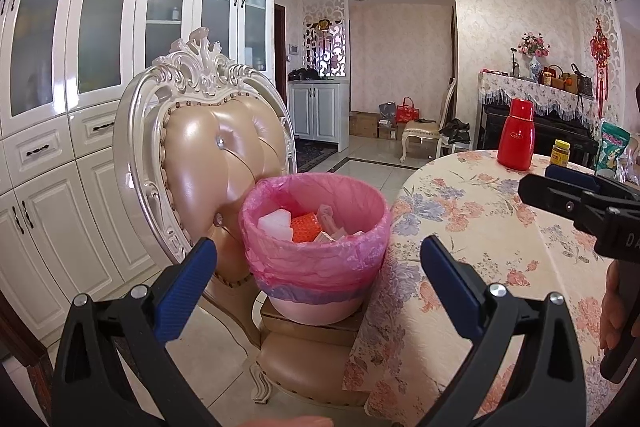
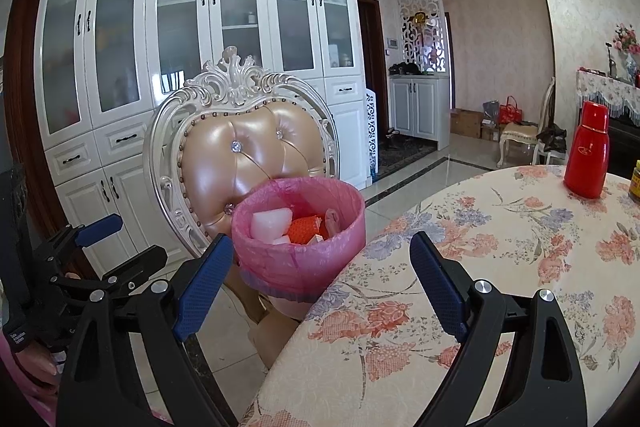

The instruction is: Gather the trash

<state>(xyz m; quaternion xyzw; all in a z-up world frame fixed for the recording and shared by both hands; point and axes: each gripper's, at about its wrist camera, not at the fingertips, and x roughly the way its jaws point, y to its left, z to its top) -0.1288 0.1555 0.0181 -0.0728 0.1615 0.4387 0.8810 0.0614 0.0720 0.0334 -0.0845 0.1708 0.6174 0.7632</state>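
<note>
the counter [image 2: 460, 267] carries a floral cloth, with a red flask [image 2: 587, 151] and a yellow-lidded jar [image 1: 560, 152] standing on its far side. the bin [image 1: 316, 247] stands on the chair seat [image 1: 304, 359], just beside the counter edge.

Red flask [image 1: 516, 135] and yellow-lidded jar [image 1: 560, 152] on the flowered tablecloth [image 1: 480, 227]. Padded chair [image 1: 216, 151] before white cupboards [image 1: 80, 67].

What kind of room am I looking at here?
Most likely a home dining room: a round table under a floral tablecloth, an ornate padded chair and tall white glass-door cabinets.
</note>
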